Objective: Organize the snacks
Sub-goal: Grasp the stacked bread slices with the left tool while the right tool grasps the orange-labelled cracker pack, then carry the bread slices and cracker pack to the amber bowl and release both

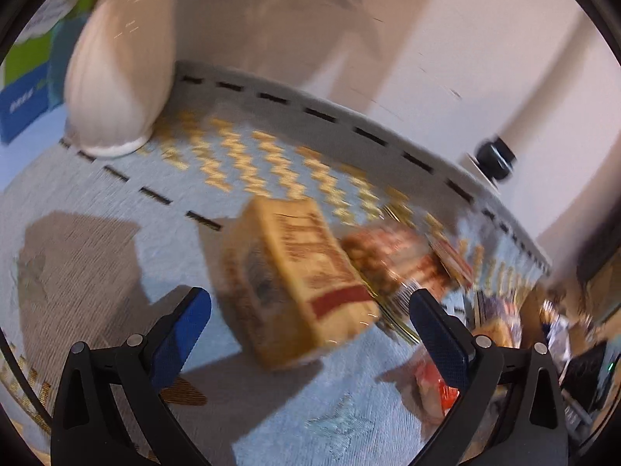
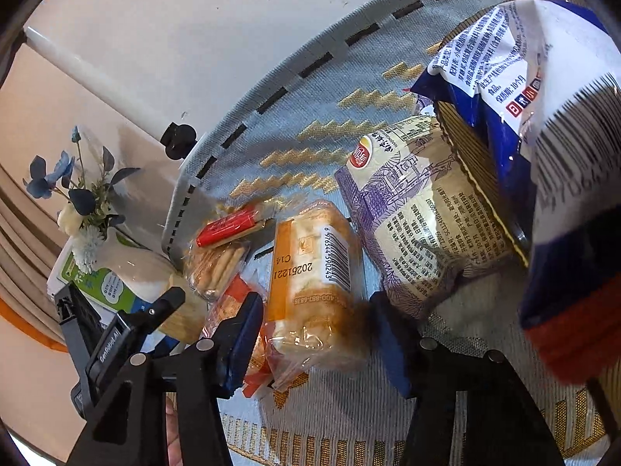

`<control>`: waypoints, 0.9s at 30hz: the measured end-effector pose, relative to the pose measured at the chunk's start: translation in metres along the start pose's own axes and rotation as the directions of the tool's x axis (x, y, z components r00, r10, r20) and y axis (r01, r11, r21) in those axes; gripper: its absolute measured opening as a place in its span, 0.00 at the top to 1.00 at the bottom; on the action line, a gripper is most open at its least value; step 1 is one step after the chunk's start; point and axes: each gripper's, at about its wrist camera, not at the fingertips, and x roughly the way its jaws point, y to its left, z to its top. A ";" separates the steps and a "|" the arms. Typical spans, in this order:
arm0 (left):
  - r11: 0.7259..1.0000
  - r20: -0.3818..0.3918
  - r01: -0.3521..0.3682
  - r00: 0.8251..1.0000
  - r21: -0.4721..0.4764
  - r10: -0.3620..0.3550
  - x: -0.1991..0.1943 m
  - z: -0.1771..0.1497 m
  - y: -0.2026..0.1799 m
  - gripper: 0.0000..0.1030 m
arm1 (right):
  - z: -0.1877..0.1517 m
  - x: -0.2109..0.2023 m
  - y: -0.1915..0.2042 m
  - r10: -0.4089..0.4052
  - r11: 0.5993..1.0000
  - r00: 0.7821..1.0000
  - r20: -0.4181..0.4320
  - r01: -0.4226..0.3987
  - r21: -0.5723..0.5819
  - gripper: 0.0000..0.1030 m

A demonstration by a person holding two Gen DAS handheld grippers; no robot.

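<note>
orange cracker pack (image 2: pixel 310 272), between right tool (image 2: pixel 314 334) pads, untouched

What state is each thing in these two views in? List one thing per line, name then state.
left gripper: open, pads clear of the tan box.
tan box: lying tilted on the cloth, blurred.
right gripper: pads around the orange cracker pack; contact unclear.
orange cracker pack: sealed, barcode up.
purple-and-white bag: sealed, lying flat.
blue-and-white bag: sealed, raised near the lens.

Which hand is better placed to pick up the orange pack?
Right. The right tool already straddles the orange pack; the left tool is open around a tan box instead.
</note>
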 end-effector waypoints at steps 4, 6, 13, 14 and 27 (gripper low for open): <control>1.000 0.033 -0.019 0.999 0.021 0.018 -0.007 0.002 0.002 0.49 | 0.000 0.001 0.003 -0.025 1.000 1.000 0.003 0.025 -0.014 0.57; 0.993 0.067 -0.075 0.995 0.089 0.070 -0.011 0.000 -0.011 0.55 | -0.001 0.001 0.004 -0.044 0.999 0.999 0.016 0.044 -0.018 0.64; 0.989 0.116 -0.110 0.988 0.101 0.098 -0.019 -0.004 -0.017 0.64 | 0.001 -0.004 0.008 0.010 1.000 0.999 0.040 -0.009 -0.023 0.65; 0.990 0.125 -0.111 0.987 0.090 0.100 -0.022 -0.004 -0.015 0.65 | 0.002 -0.007 0.010 0.025 0.999 0.998 0.050 -0.024 -0.031 0.65; 1.000 0.172 0.028 0.985 -0.007 -0.027 -0.059 0.008 0.014 0.69 | 0.006 -0.027 0.027 0.181 0.983 0.981 0.073 -0.177 -0.054 0.65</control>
